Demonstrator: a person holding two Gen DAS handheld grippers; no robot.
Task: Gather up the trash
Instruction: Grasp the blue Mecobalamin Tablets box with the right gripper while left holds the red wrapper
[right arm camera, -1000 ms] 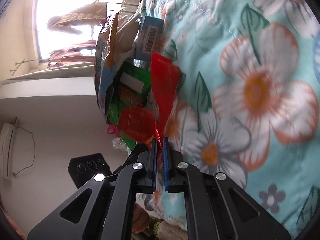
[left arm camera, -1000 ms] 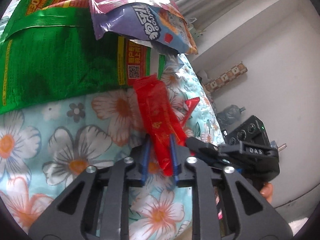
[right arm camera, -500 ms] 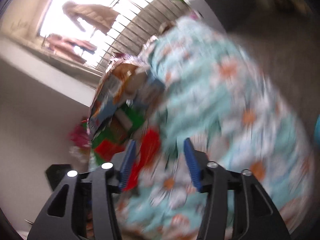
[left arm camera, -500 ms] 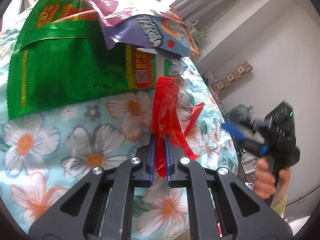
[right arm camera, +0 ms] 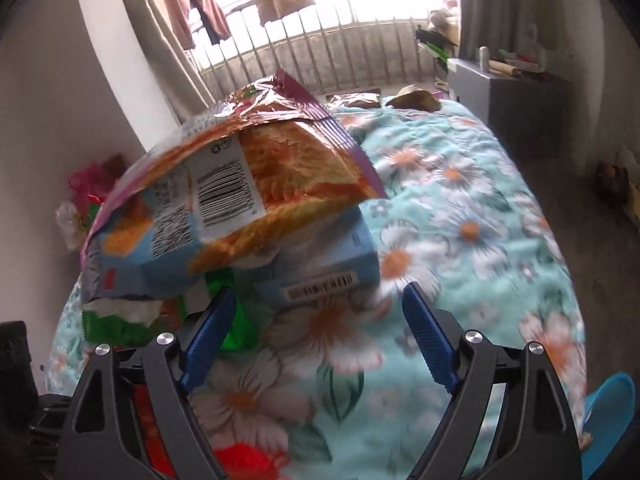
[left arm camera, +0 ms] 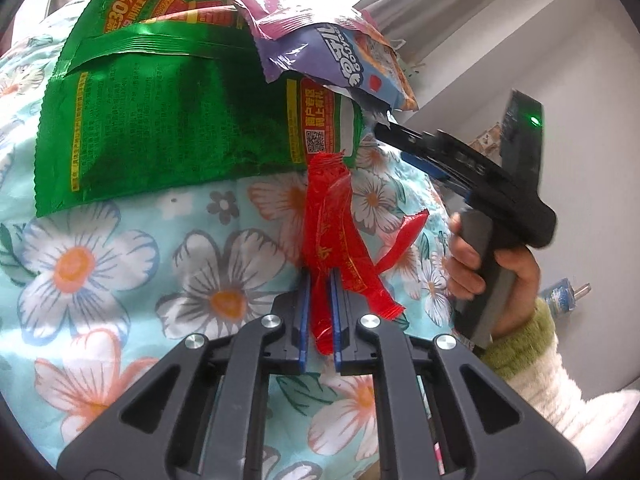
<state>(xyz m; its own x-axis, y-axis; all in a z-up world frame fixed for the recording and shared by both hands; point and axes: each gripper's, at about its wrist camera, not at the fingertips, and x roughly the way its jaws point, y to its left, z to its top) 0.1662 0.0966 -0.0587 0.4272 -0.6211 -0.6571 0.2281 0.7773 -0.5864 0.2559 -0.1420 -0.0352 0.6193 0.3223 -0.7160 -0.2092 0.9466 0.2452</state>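
My left gripper (left arm camera: 320, 280) is shut on a crumpled red wrapper (left arm camera: 330, 220), held just above the flowered bedspread (left arm camera: 120, 280). A green snack bag (left arm camera: 168, 120) and a purple and blue bag (left arm camera: 340, 60) lie beyond it. My right gripper (right arm camera: 316, 308) is open and empty, pointing at the same pile: an orange and blue bag (right arm camera: 256, 184) on top of a light blue box (right arm camera: 324, 256), with the green bag (right arm camera: 236, 312) underneath. The right gripper also shows in the left wrist view (left arm camera: 408, 144), at the edge of the pile.
The bed (right arm camera: 460, 184) runs toward a barred window (right arm camera: 340, 48) with hanging clothes. A brown wrapper (right arm camera: 416, 100) and a flat packet (right arm camera: 356, 100) lie at its far end. A grey cabinet (right arm camera: 512, 92) stands at right, a blue object (right arm camera: 612, 408) at lower right.
My right gripper let go of the red wrapper, opened and swung up to face the pile. My left gripper closed on the red wrapper and holds it.
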